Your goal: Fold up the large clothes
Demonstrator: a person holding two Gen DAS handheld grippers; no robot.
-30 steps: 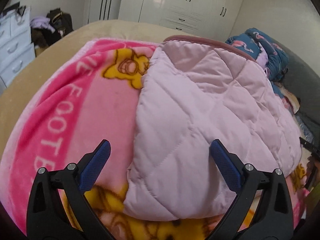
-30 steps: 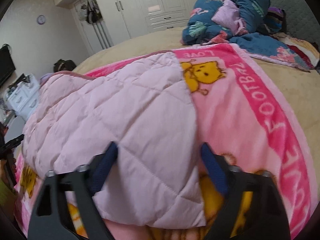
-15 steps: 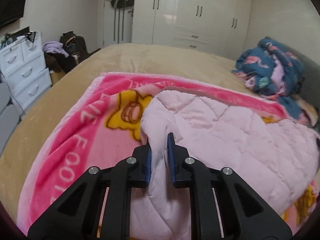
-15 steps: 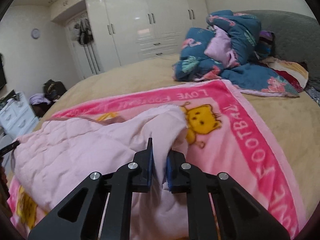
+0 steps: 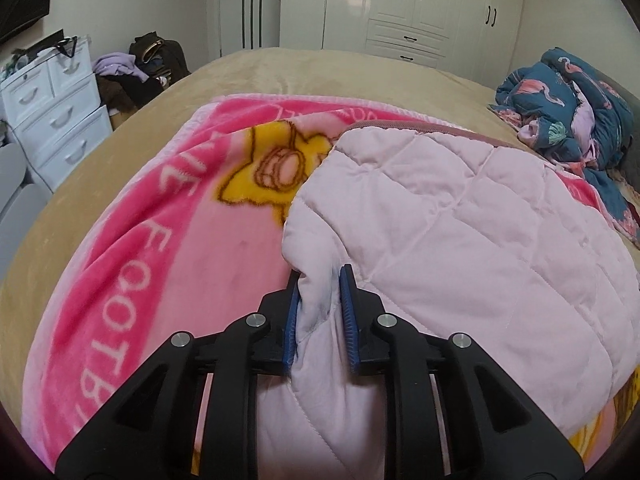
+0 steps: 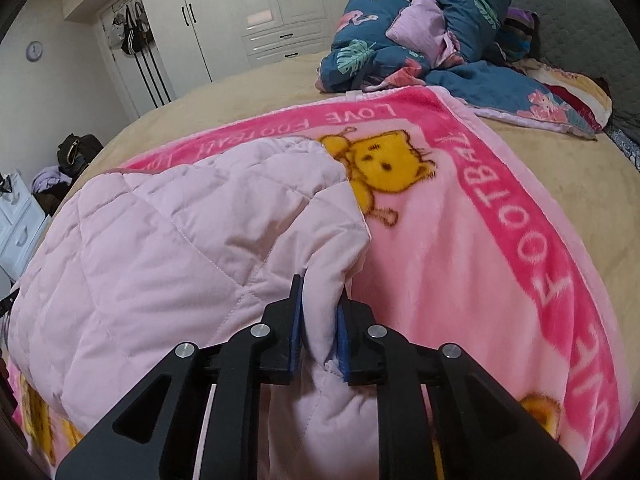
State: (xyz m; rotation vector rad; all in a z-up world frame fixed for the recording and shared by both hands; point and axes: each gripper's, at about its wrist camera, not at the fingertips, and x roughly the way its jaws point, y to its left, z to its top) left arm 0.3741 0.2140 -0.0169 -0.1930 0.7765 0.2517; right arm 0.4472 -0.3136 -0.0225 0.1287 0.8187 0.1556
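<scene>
Coat (image 5: 460,232) lies across the pink blanket (image 5: 132,248) on the bed (image 5: 280,72), quilted, pale pink, darker trim along its far edge. I have one bunched fold of it in each tool.

Left tool (image 5: 320,316): jaws nearly together, blue pads pressing a pinch of coat fabric at the coat's left side edge. Fabric bulges above and below the pads. At this instant the jaws are easing slightly apart, with the fold between them and the pads on the cloth.

Right tool (image 6: 320,328): jaws nearly together, pinching the coat's right side edge; a fold stands up between the pads.

Blanket: spread flat under the coat, bright pink border with white lettering, yellow bear print (image 6: 384,168) just beside the coat's far right corner. Blanket reaches past the coat on both sides.

Toward the bed's head on the right: heap of blue patterned bedding (image 6: 420,40), apart from the coat. Beyond the bed's far edge: white wardrobe (image 5: 400,4). Off the left edge: white drawers (image 5: 56,112).
</scene>
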